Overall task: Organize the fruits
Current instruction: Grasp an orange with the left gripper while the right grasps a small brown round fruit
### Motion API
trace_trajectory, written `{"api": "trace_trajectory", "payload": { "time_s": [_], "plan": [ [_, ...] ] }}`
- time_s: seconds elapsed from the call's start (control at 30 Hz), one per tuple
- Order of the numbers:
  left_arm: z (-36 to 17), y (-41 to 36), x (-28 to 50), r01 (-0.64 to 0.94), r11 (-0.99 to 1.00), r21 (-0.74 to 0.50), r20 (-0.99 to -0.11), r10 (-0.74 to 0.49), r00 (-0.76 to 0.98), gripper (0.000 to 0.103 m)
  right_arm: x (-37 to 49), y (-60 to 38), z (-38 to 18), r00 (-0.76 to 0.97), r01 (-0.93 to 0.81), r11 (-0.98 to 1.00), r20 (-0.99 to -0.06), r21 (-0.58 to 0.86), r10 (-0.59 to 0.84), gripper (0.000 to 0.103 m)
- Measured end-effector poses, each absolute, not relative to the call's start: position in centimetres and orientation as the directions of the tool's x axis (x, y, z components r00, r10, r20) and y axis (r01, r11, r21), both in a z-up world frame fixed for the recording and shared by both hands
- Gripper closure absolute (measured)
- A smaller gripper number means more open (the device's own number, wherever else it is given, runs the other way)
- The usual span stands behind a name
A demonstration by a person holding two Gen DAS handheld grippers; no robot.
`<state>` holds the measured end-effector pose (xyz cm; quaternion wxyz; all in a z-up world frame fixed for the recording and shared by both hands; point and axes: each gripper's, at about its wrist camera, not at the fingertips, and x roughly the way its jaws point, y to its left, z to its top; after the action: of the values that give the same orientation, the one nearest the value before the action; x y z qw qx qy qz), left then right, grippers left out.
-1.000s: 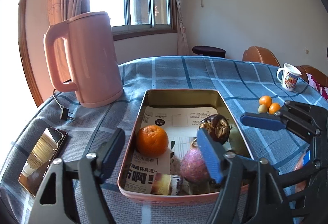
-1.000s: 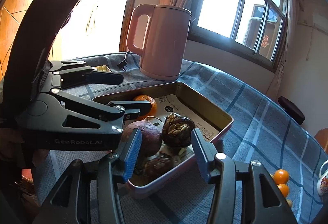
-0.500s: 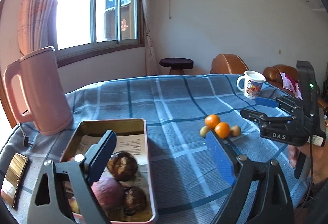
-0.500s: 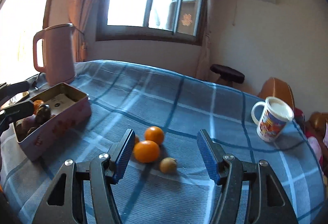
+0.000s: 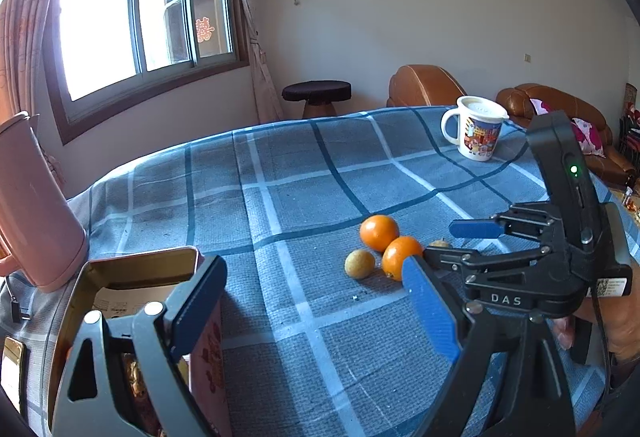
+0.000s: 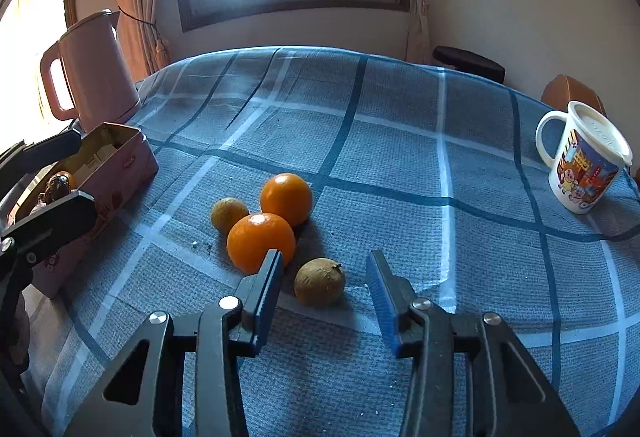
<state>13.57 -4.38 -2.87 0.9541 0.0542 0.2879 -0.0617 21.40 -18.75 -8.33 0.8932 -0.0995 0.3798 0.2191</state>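
Note:
Two oranges (image 6: 261, 241) (image 6: 286, 199) and two small brown fruits (image 6: 319, 281) (image 6: 228, 213) lie together on the blue checked tablecloth. My right gripper (image 6: 324, 273) is open and low, its tips on either side of the nearer brown fruit, not touching it. It also shows in the left wrist view (image 5: 452, 241) beside the oranges (image 5: 379, 232). My left gripper (image 5: 316, 287) is open and empty, near the pink tin tray (image 5: 140, 265). The tray (image 6: 128, 161) holds several fruits on printed paper.
A pink kettle (image 6: 90, 71) stands behind the tray at the left. A white cartoon mug (image 6: 582, 161) stands at the right. A phone (image 5: 12, 369) lies near the table's left edge. A stool (image 5: 317, 93) and brown sofas stand beyond the table.
Both grippers swung right, away from the tray towards the loose fruits. My right gripper came down close, its open tips now around the nearer brown fruit. The left one followed, still open.

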Motion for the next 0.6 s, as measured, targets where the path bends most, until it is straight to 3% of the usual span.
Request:
{"api": "trace_trajectory", "payload": {
  "time_s": [0.1, 0.47, 0.6],
  "plan": [
    [-3.1, -5.2, 14.1, 0.167, 0.983, 0.079, -0.566, -0.094, 0.819, 0.011, 22.0, -18.7, -9.1, 0.562, -0.486, 0.874, -0.760, 0.015, 0.326, 0.074],
    [-5.4, -8.2, 16.7, 0.233, 0.968, 0.090, -0.628, -0.126, 0.768, 0.019, 21.1, -21.4, -7.5, 0.678, -0.374, 0.927, -0.683, -0.002, 0.272, 0.074],
    [-6.1, -9.5, 17.8, 0.253, 0.962, 0.101, -0.651, -0.128, 0.748, 0.031, 21.1, -22.6, -7.2, 0.693, -0.343, 0.939, -0.674, 0.003, 0.255, 0.074]
  ]
}}
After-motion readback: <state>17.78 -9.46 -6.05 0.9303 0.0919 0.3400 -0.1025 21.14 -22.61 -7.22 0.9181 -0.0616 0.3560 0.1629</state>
